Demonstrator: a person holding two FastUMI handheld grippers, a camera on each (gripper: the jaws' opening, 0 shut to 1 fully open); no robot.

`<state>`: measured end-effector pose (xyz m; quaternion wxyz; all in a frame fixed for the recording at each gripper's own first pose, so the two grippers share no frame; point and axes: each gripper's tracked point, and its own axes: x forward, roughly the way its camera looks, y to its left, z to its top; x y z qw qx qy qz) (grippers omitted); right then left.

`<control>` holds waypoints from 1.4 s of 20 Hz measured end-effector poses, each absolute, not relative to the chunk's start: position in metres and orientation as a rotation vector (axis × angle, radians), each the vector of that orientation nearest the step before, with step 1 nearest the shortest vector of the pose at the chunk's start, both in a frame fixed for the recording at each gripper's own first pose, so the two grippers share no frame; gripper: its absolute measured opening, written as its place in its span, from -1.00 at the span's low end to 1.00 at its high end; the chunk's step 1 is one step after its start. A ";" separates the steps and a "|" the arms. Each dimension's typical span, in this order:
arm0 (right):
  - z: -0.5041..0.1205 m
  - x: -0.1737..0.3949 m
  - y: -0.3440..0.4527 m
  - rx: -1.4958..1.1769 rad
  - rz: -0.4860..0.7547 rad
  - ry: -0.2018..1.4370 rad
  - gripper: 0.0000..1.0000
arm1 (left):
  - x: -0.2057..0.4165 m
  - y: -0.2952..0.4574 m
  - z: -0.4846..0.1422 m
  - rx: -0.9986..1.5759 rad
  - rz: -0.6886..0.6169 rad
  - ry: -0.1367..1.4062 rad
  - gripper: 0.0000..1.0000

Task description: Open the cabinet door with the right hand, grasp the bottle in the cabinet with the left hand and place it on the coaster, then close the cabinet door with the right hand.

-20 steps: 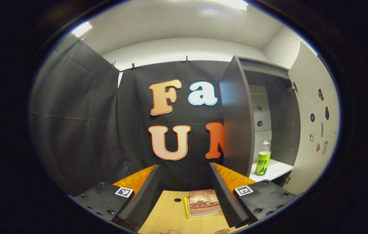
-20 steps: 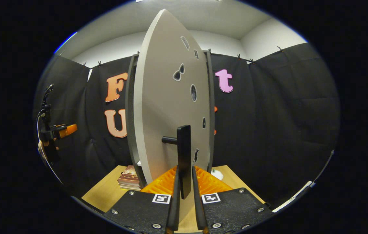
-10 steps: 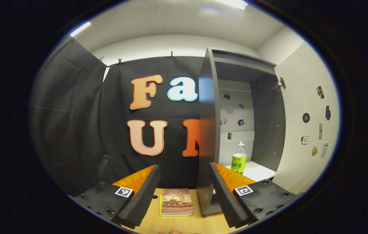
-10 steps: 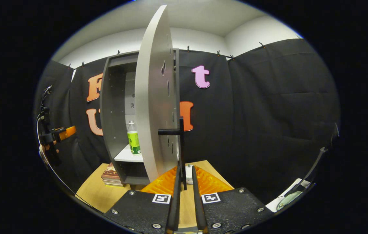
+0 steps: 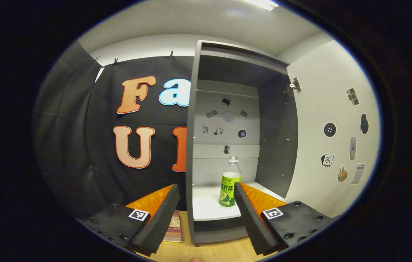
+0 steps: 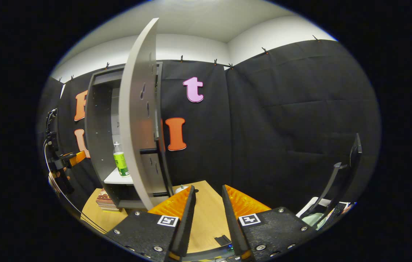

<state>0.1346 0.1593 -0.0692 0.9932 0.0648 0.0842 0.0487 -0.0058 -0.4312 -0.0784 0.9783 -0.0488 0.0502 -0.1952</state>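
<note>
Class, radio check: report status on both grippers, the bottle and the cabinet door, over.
Left hand-held gripper open, lined up on bottle. Right hand-held gripper open, off the handle. Cabinet door wide open; bottle upright on shelf, path clear.

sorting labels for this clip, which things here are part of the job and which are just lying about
Part of the job:
- bottle, upright on the cabinet shelf
- cabinet door, swung open
- left gripper, open, facing the bottle
- right gripper, open, off the door handle

Just lying about:
- stack of books on the table beside the cabinet
- stickers on the cabinet's back panel
</note>
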 end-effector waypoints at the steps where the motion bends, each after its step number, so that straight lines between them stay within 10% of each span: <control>1: -0.071 0.133 0.157 0.131 0.090 0.172 0.08 | -0.003 -0.440 -0.081 -0.096 -0.398 0.104 0.95; 7: -0.078 0.141 0.138 0.147 0.036 0.190 0.85 | 0.029 -0.496 -0.087 -0.117 -0.457 0.108 0.96; 28: -0.096 0.157 0.102 0.144 -0.075 0.245 0.85 | 0.143 -0.574 -0.163 -0.048 -0.425 0.157 0.75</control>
